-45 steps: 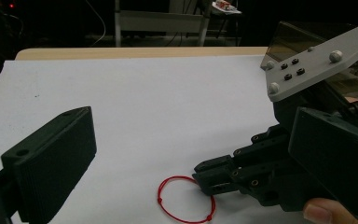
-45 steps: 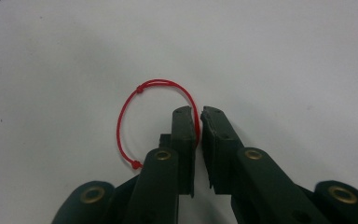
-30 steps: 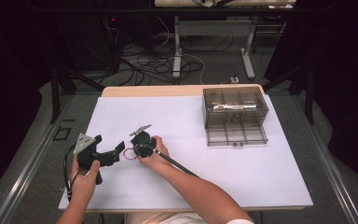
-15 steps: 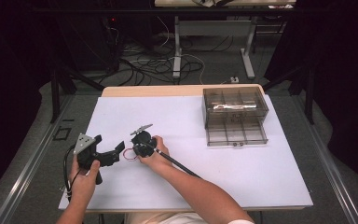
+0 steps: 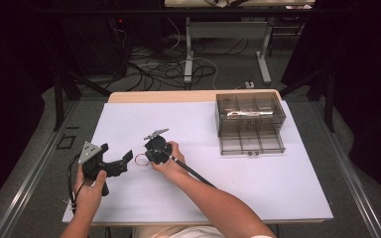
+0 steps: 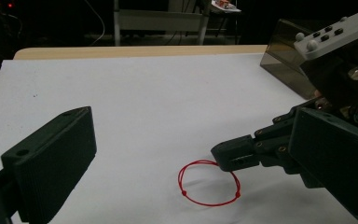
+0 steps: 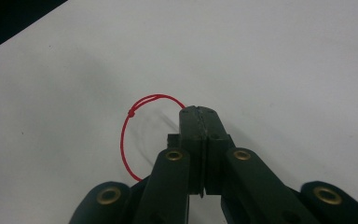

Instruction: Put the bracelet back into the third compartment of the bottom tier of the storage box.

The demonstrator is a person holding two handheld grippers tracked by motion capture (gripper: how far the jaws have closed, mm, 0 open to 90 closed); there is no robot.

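Pinching the red string loop (image 7: 137, 135) at its rim, the right gripper (image 7: 199, 114) is clenched — lower centre of frame — while the left gripper (image 5: 118, 162) gapes wide alongside.

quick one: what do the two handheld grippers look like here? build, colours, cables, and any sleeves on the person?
Both are black. The left gripper has broad flat block-shaped pads, a grey three-cornered plate on top and a black cable looping beside the hand. The right gripper has linkage arms with brass-coloured pivots, ribbed tips, a grey plate and a black cable along the forearm. Forearms are bare, no sleeves visible.
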